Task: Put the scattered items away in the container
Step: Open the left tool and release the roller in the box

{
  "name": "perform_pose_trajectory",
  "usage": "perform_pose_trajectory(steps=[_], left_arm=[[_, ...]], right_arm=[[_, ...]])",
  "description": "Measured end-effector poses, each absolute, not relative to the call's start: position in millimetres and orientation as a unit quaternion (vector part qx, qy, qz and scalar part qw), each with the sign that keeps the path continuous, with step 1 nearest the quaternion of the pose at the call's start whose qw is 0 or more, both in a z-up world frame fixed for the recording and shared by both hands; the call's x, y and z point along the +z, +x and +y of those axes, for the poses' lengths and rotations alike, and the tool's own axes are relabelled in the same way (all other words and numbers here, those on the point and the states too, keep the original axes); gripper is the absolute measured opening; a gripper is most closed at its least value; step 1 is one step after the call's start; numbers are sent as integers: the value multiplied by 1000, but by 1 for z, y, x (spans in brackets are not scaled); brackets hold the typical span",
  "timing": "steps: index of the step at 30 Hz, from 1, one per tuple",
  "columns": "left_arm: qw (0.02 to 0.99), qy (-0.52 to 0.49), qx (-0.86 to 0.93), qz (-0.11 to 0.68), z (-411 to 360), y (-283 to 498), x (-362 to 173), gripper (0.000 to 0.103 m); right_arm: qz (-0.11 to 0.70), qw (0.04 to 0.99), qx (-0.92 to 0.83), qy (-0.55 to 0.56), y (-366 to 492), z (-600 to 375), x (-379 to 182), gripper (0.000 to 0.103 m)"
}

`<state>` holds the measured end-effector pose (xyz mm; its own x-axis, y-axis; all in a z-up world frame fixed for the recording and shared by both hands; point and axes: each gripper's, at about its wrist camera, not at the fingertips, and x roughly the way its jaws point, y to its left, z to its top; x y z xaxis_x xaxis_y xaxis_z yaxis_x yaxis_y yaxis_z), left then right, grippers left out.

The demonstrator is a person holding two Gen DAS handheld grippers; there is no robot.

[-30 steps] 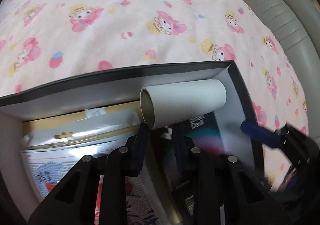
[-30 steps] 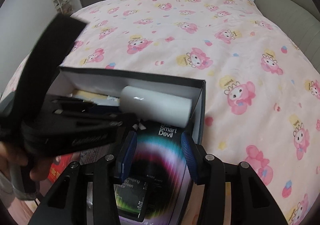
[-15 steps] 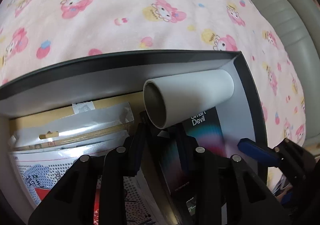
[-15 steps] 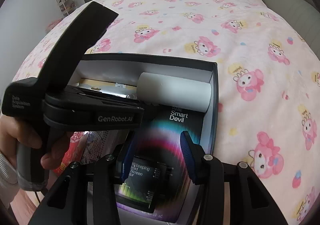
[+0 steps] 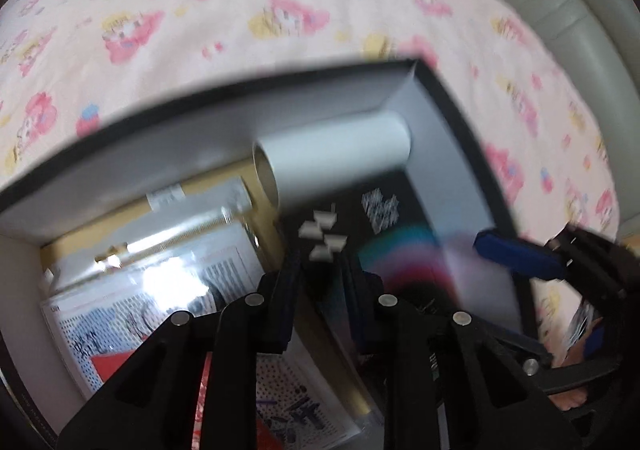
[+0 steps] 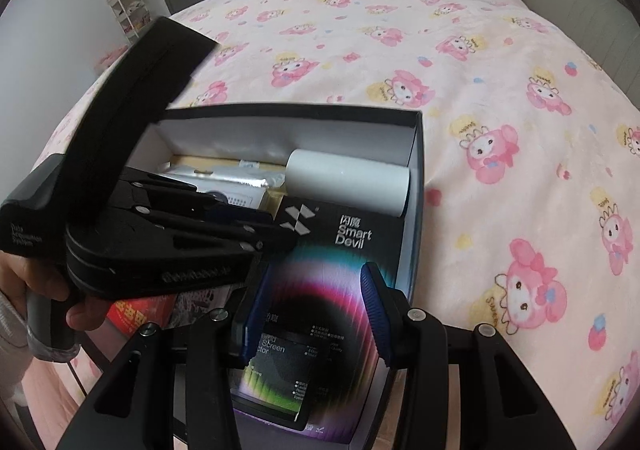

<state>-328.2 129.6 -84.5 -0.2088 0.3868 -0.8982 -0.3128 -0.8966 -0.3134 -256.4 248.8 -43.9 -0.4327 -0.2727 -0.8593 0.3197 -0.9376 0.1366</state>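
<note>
Right claw (image 6: 316,310) released, blue pads straddling the black "Smart Devil" screen-protector package (image 6: 320,290), which lies in the black white-lined cardboard box (image 6: 416,186). Left claw (image 5: 320,270) released above the package's edge. White paper roll (image 6: 348,180) lies against the far wall; box sits on the pink cartoon-print bed (image 6: 500,90)

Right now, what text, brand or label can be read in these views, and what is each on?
"Smart Devil": black screen protector box inside the storage box, with two Chinese characters above it.
"Screen": same box, lower down; the neighbouring small print is too small to read.
"Data Acquisition System": side of the left gripper, barely legible.
Left gripper's brand line: blurred.
Red packet: unreadable.
</note>
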Motion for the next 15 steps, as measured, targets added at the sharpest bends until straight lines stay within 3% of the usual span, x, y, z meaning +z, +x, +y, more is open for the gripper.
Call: perform_pose_trajectory(steps=[9,15], left_arm=[[179,-558,801,-119,112,-364,-86,20],[195,-565,792,-128,117,-370,-88,23]], right_arm=[[-11,149,-860,489,-281,253,-45,41],[-9,144,-857,494,-282,248,-50,41]])
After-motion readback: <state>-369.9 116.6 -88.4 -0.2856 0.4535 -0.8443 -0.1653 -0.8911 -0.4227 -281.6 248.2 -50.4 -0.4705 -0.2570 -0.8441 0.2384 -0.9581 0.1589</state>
